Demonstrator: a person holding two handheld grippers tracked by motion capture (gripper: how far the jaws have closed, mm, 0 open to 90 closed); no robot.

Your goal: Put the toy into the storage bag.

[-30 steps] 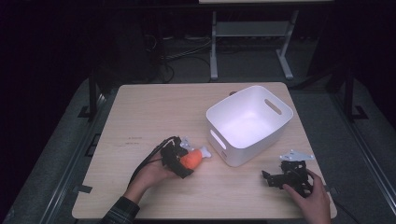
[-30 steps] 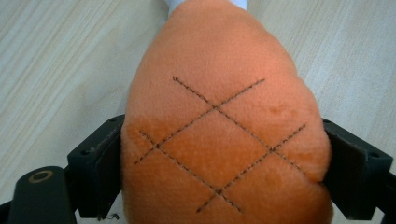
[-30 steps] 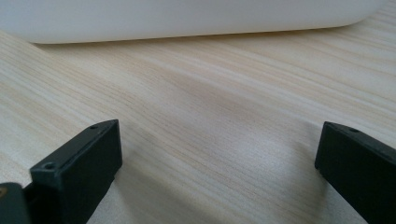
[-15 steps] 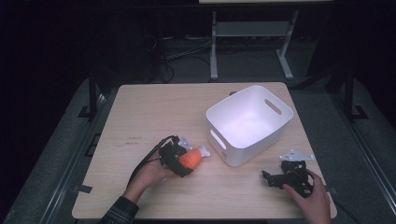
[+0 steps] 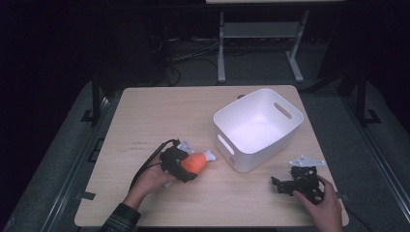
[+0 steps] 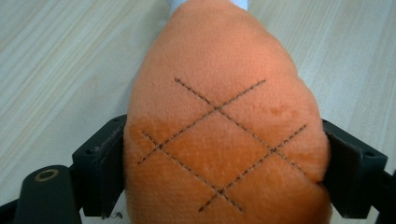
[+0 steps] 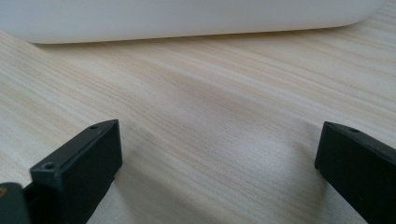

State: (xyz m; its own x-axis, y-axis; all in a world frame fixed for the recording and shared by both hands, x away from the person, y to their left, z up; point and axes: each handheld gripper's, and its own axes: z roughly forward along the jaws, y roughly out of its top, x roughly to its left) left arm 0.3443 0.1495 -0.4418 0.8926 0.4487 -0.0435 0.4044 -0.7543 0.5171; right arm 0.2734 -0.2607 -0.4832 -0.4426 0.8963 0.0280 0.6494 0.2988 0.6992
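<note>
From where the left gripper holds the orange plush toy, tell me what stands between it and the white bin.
Nothing visible does. The left gripper grips the orange plush toy, and bare table lies between it and the white bin; its near wall must be cleared.

White bin on a wooden table

An empty white bin (image 5: 258,128) with handle slots sits on the light wooden table (image 5: 159,111), right of centre.

This looks like a lab or recording studio set up for handling trials. A lone pale wooden table (image 5: 159,111) stands lit amid dark surroundings, with loose cables (image 5: 188,53) on the floor at 11 o'clock and a metal stand (image 5: 256,34) at 12 o'clock.
</note>
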